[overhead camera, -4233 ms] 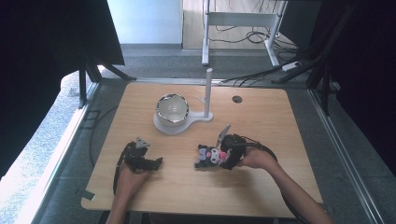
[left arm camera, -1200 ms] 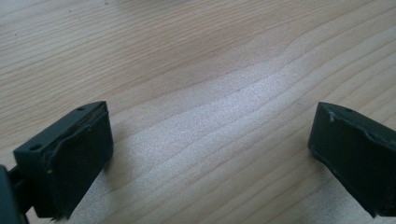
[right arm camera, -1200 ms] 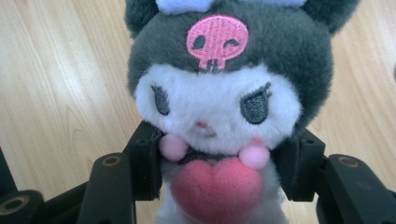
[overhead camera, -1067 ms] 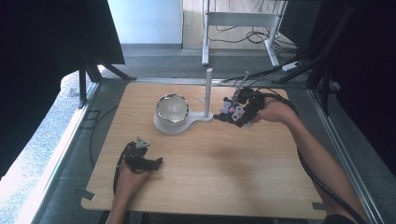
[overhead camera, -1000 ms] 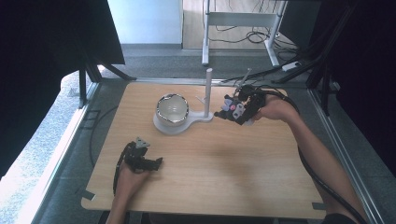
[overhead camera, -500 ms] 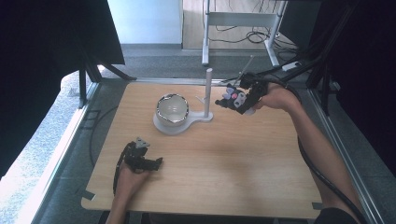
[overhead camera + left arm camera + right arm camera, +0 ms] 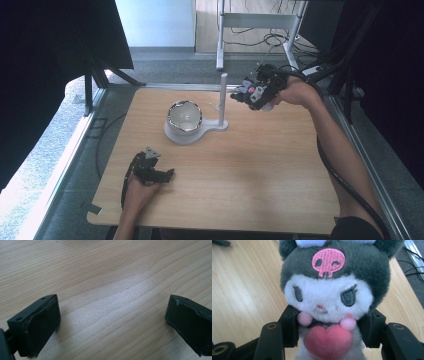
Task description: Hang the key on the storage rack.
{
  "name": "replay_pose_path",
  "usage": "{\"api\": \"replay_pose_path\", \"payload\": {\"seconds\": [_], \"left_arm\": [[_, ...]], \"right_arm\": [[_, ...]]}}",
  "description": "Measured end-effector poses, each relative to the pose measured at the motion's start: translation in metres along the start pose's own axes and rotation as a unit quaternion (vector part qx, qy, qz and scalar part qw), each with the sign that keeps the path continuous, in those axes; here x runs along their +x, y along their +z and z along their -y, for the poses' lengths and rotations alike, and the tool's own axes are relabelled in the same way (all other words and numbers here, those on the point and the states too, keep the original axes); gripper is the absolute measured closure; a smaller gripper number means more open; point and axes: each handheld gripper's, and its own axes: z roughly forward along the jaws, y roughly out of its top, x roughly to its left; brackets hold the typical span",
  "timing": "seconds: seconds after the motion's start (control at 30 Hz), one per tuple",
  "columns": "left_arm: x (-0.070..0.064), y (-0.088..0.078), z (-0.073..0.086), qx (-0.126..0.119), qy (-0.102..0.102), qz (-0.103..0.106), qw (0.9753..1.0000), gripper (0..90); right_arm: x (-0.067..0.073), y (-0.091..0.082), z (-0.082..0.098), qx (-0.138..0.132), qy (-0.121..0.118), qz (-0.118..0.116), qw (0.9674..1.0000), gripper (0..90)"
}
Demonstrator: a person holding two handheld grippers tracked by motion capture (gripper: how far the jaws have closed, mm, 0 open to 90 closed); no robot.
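Note:
A plush toy (image 7: pixel 327 290) with a dark grey hood, a pink skull patch, a white face and a pink heart sits between the jaws of my right gripper (image 7: pixel 329 328), which is shut on its body. In the high view the right gripper (image 7: pixel 256 95) holds the plush toy (image 7: pixel 246 90) in the air, just right of the top of a white post (image 7: pixel 223 97). My left gripper (image 7: pixel 167 175) rests on the table near the front left. Its jaws (image 7: pixel 112 322) stand wide open over bare wood.
The post rises from a flat white base (image 7: pixel 207 131) that also carries a round shiny bowl (image 7: pixel 184 116). The wooden table (image 7: pixel 260 170) has dark panels on both sides. Beyond its far edge are a metal frame and cables (image 7: pixel 272 37) on the floor.
My right gripper has carried the plush toy from the table's front middle to the far right, and in the last second has lifted it higher beside the post. The left gripper has not moved.

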Motion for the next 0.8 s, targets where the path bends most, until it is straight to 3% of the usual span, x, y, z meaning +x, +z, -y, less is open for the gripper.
{"api": "replay_pose_path", "payload": {"seconds": [0.4,0.8], "left_arm": [[0.0,0.0,0.0,0.0,0.0,0.0,1.0,0.0],[0.0,0.0,0.0,0.0,0.0,0.0,1.0,0.0]], "right_arm": [[-0.008,-0.01,-0.019,-0.014,0.014,0.019,0.9996,43.3],[-0.018,0.005,-0.016,-0.007,0.031,0.016,0.9994,43.3]]}}
